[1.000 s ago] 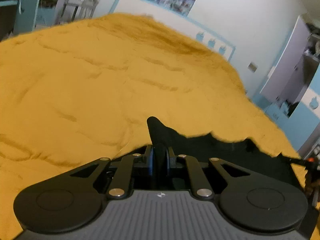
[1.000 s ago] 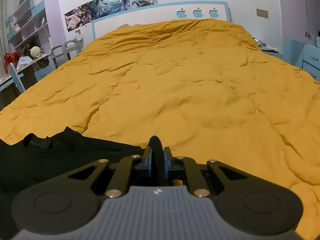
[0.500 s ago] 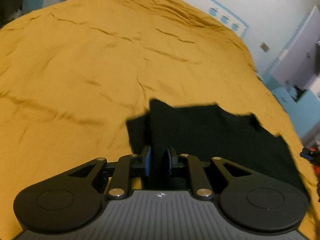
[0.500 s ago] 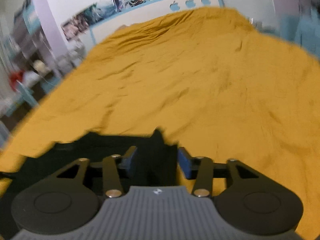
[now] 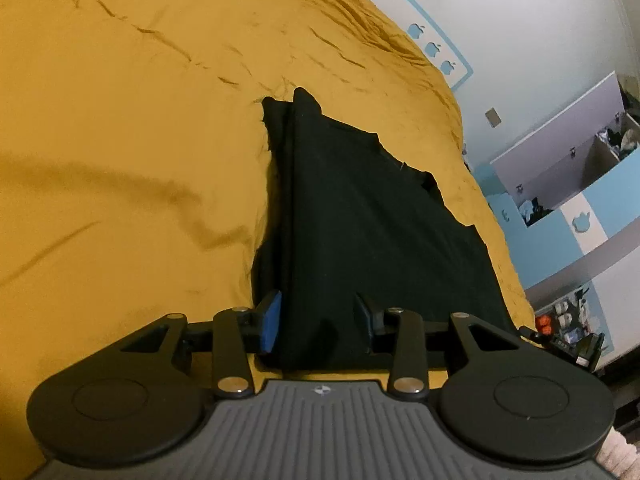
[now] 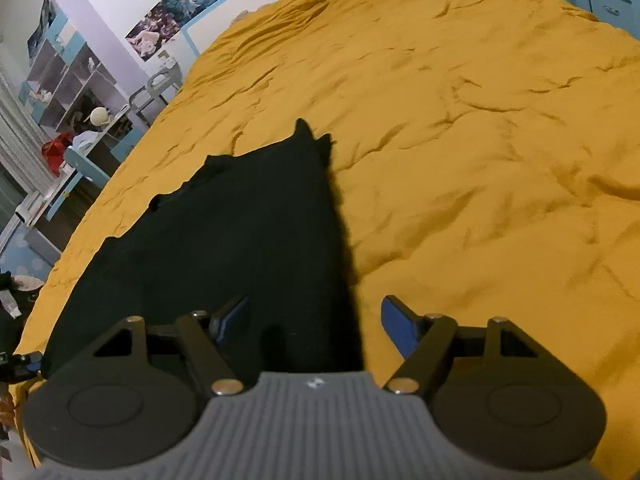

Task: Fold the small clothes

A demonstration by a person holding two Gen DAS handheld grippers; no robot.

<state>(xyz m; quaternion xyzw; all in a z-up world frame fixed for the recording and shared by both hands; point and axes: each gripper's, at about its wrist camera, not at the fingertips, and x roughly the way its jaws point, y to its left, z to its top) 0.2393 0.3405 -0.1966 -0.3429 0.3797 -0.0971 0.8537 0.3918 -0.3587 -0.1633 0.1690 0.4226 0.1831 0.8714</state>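
The left claw (image 5: pixel 318 320) points down at the near edge of a black garment (image 5: pixel 372 216) that lies on a bed under a mustard-yellow duvet (image 5: pixel 132 128). Its jaws are opening, with the doubled left edge of the cloth between them; the blue pad (image 5: pixel 271 322) on the left side stands clear of the fabric, and no pinch shows. From this view the garment runs away from the claw as a flat dark slab, with a second layer showing as a narrow strip along its left side. That suggests one fold is already laid over.

The right claw (image 6: pixel 314 320) sits over the opposite near corner of the same black garment (image 6: pixel 240 240). Its jaws are also opening and stand wide: the left pad (image 6: pixel 230 318) is over the cloth, and the right pad (image 6: pixel 400 330) is over bare duvet (image 6: pixel 480 140), just past the garment's straight right edge. Nothing is gripped here either.

Judged from this, the step in hand is the release after a fold, with both claws letting go of the near edge. The far end still shows uneven points and a ragged left outline in the right view, so the bundle looks only partly squared.

The next move probably calls for backing both claws off without dragging the top layer, then taking fresh corners for another fold. The cloth is soft and dark, so layer edges are hard to read, and a pinch may easily catch one layer only.
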